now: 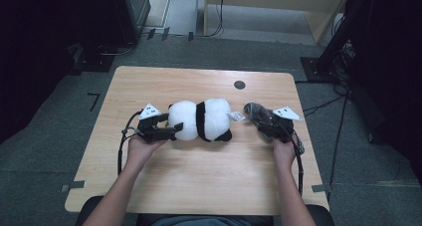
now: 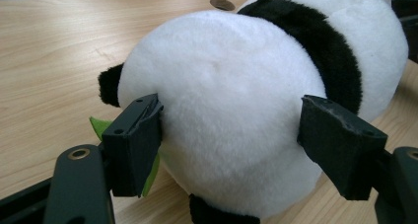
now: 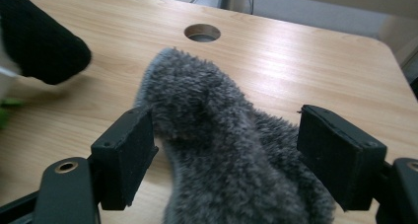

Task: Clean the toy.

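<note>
Your left gripper (image 1: 171, 130) sits at the left end of the panda plush (image 1: 201, 119), which lies on its side near the middle of the wooden table (image 1: 199, 186); in the left gripper view the jaws stand apart w/ the panda's white rounded end (image 2: 222, 115) between them; the left pad (image 2: 135, 145) touches the fur, the right pad (image 2: 337, 145) sits just beside it w/ a sliver of gap, so it's not clamped on the plush; a green bit (image 2: 101, 126) pokes out from under the panda by the left pad; a black limb (image 2: 109, 83) sticks out on the plush's far side, and a black band (image 2: 315, 41) wraps its middle.

Your right gripper (image 1: 260, 120) is at the right end of the table, over a grey fuzzy cloth item (image 1: 254, 109) that lies just beside the panda's tag (image 1: 236, 116); in the right gripper view the jaws are apart, w/ the grey fuzzy piece (image 3: 222, 150) running up between them; the left pad (image 3: 125, 155) touches its edge, the right pad (image 3: 337, 152) is clear of it; can't tell what the item is exactly; a black panda limb (image 3: 42, 41) shows at upper left; a round cable hole (image 3: 202, 32) sits in the tabletop beyond.

Both your hands grip the tools from the near edge; left hand (image 1: 142, 149), right hand (image 1: 284, 151).
</note>
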Demonstrator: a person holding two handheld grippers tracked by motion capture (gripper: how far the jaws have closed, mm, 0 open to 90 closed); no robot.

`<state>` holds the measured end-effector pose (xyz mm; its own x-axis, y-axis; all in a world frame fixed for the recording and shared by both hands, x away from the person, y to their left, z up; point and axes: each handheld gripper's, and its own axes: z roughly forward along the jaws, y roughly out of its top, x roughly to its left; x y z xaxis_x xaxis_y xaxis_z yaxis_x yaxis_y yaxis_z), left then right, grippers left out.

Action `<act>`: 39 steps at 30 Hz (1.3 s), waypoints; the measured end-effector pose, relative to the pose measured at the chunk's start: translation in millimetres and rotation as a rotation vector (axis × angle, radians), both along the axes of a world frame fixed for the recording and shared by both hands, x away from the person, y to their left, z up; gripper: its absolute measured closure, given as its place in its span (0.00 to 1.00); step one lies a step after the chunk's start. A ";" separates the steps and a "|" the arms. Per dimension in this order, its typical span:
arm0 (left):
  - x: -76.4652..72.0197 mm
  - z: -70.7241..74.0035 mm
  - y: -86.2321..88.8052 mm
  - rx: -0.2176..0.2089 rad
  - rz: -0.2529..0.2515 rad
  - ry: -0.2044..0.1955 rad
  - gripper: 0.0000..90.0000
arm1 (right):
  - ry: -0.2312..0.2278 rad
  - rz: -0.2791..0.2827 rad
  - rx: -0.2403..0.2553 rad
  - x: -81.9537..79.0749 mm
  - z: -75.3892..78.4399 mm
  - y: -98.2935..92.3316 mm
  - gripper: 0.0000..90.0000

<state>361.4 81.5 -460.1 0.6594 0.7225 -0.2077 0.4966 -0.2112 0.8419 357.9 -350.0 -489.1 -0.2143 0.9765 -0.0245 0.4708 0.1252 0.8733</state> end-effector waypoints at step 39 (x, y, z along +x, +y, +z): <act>0.4 -7.6 2.3 -0.010 0.002 0.006 0.23 | 0.183 -0.002 -0.040 34.1 -32.2 -0.1 0.59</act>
<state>361.8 83.7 -467.7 0.6566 0.7218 -0.2189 0.5018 -0.2013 0.8413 392.0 -350.2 -521.3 -0.2166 0.9760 -0.0244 0.6215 0.1571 0.7675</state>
